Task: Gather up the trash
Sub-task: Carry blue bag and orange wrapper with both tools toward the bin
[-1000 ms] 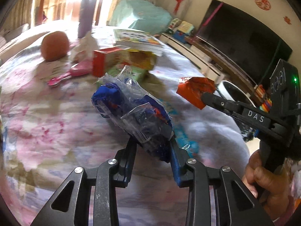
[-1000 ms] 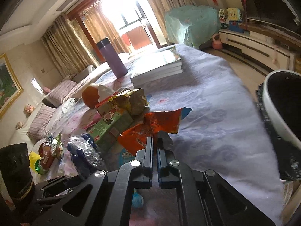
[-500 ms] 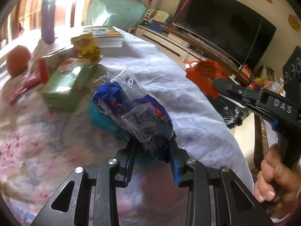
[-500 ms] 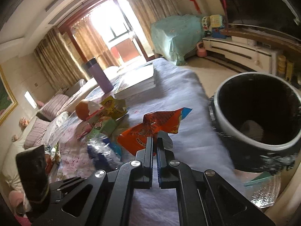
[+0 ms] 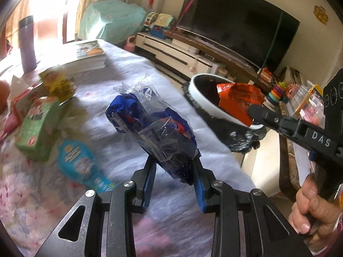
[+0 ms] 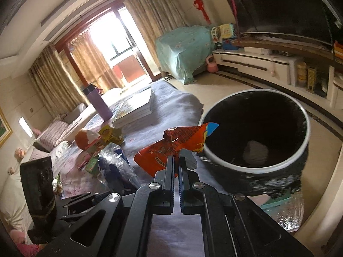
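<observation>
A: While both hands are over the table edge, what's each gripper got?

B: Left gripper (image 5: 174, 162) is clamped on a crumpled blue-and-clear plastic wrapper (image 5: 152, 126), blue pads pressing its lower end; the rest sticks up toward 11 o'clock. Right gripper (image 6: 176, 160) is squeezed tight on an orange snack wrapper (image 6: 173, 145), jaws nearly touching, w/ the foil fanning out above the tips.

A: Where's the bin?

B: In the right wrist view, the black bin w/ white rim (image 6: 255, 167) sits at 3 o'clock from the orange wrapper, off the table edge, on the floor. The wrapper's blue corner overlaps the rim at 9 o'clock of the bin's mouth. Something pale and round lies at the bottom. In the left wrist view the orange wrapper shows in front of the bin's opening.

A: What's left on the table?

B: On the flowered cloth (image 5: 32, 192): a green carton (image 5: 36, 128) at 9 o'clock of the blue wrapper, a teal packet (image 5: 81, 162) at 8, a yellow crumpled packet (image 5: 57, 83) at 10, a stack of books (image 5: 90, 55) and a purple bottle (image 5: 27, 45) farther back, approx. 11.

A: The person?

B: Only a hand (image 5: 310, 209) at 4 o'clock, on the right gripper's handle.
</observation>
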Available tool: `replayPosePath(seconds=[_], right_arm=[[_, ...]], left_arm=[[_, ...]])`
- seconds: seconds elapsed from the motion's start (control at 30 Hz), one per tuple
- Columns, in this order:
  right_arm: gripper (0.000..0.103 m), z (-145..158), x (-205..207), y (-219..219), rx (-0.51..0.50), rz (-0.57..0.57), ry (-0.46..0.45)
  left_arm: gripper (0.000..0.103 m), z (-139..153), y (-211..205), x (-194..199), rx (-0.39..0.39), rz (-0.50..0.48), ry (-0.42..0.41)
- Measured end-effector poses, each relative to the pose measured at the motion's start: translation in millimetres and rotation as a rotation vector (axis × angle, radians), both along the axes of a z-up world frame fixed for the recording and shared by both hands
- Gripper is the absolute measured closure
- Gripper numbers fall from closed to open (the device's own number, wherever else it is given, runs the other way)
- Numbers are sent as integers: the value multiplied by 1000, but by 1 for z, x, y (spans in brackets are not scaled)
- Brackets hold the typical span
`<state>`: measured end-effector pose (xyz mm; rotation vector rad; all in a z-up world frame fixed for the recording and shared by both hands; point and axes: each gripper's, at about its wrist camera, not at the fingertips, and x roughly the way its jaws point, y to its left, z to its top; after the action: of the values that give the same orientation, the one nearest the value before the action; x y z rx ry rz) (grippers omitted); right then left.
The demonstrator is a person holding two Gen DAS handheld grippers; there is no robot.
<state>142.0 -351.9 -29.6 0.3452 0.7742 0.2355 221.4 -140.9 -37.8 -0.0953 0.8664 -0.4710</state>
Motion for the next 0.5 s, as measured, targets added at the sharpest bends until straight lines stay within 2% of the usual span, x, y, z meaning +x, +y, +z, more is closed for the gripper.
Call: replayPosePath(seconds=[0.5], right_arm=[[100, -7, -9, -41, 0, -83, 13]], left_arm=[[71, 9, -40, 14, 12, -62, -19]])
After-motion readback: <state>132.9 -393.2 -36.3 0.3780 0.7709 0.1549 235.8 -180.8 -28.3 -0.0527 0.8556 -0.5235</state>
